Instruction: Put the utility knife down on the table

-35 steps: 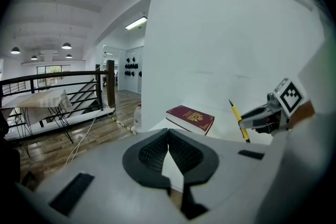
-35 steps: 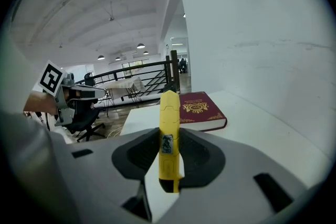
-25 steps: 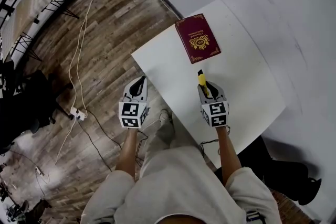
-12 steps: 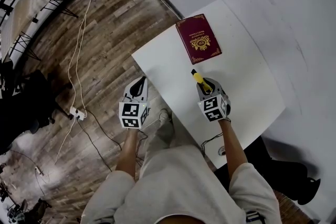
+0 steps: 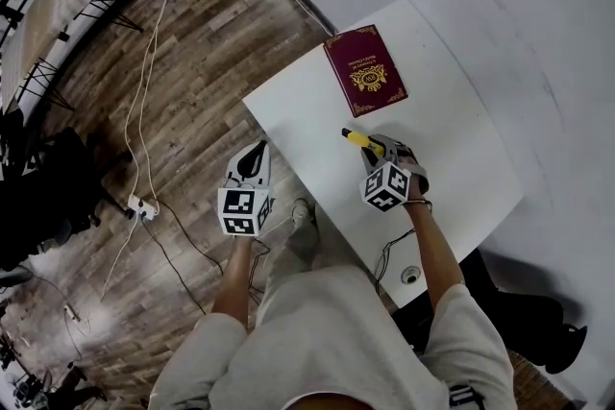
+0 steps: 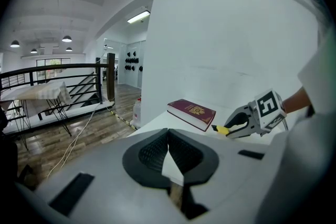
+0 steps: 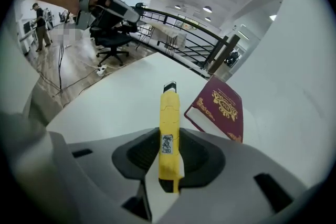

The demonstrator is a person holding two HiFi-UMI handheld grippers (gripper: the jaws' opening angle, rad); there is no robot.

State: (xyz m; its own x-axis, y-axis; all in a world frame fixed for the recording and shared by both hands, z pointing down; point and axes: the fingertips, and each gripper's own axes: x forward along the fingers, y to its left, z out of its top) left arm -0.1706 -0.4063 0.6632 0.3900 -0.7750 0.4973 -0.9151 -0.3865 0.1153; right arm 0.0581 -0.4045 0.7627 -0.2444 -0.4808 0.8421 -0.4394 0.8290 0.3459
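Right gripper (image 5: 378, 149) is clamped on the yellow plastic utility knife (image 5: 357, 137), low over the white table (image 5: 461, 158). A maroon hardcover book with gold print (image 5: 364, 70) lies near, just past the knife's tip. Left gripper (image 5: 252, 160), jaws together and empty, hangs off the table's edge over the wooden plank floor (image 5: 192, 62).

In the head view we find the table (image 5: 452, 158) across the centre and right of the frame, with the book (image 5: 365, 70) lying on its upper part. Just below the book, the utility knife (image 5: 357, 138) juts up-left from between the jaws of the right gripper (image 5: 377, 149), over the tabletop. The left gripper (image 5: 254, 158) sits left of the table's edge, over the floor (image 5: 192, 62).
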